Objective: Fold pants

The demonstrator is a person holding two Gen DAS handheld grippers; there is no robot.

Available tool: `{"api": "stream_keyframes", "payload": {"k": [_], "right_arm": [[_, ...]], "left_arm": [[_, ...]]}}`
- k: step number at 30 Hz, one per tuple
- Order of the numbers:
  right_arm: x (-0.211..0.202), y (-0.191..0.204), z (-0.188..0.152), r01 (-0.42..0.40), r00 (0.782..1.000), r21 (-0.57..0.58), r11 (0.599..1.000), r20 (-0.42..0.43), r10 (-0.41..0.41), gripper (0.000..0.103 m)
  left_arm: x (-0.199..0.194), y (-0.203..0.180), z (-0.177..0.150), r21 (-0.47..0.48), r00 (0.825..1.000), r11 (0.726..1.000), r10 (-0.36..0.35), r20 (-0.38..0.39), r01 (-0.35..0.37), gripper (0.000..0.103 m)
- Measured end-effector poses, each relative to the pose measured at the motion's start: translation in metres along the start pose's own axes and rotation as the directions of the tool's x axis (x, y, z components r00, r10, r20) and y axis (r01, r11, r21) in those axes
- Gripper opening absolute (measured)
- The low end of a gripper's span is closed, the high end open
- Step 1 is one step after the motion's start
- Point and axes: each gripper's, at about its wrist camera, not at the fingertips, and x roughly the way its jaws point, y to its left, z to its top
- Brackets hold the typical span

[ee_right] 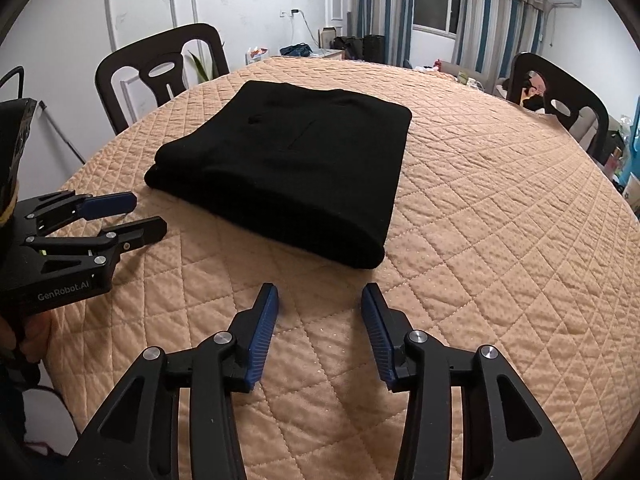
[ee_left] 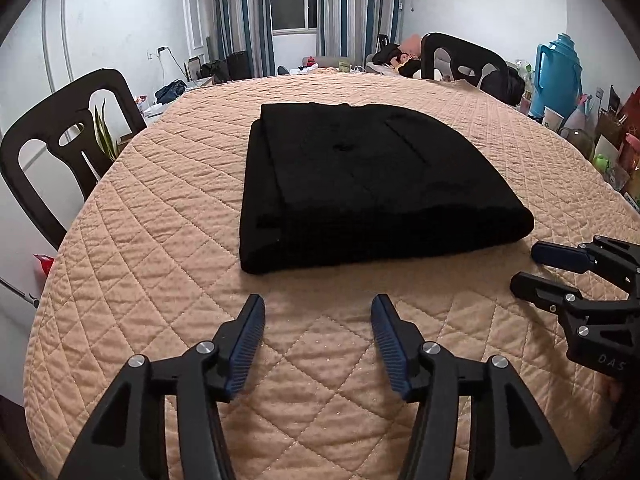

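1. The black pants [ee_left: 372, 184] lie folded into a flat rectangle at centre frame on the quilted counter [ee_left: 168, 280], their longer side running from the near edge toward the window.
2. Bare quilt surrounds every edge.
3. The left hand-held gripper [ee_left: 318, 308] and the right hand-held gripper [ee_right: 320, 296] stand open and empty, short of the near fold.

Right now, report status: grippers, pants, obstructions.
Left gripper open, empty. Right gripper open, empty. Black pants folded on quilted table cover. Nothing in the way.
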Motion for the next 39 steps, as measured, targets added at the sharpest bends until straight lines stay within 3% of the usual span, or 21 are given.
{"api": "stream_keyframes", "payload": {"k": [13, 39], "right_arm": [[-0.0012, -0.0026, -0.0009, -0.011, 1.000, 0.006, 1.000, 0.000, 0.011, 0.046], [-0.0010, 0.0014, -0.0006, -0.005, 1.000, 0.000, 1.000, -0.001, 0.005, 0.047]], "left_arm": [[0.0015, 0.0012, -0.0005, -0.003, 1.000, 1.000, 0.015, -0.009, -0.015, 0.069], [0.0027, 0.0029, -0.0010, -0.006, 0.999, 1.000, 0.029, -0.017, -0.029, 0.073]]}}
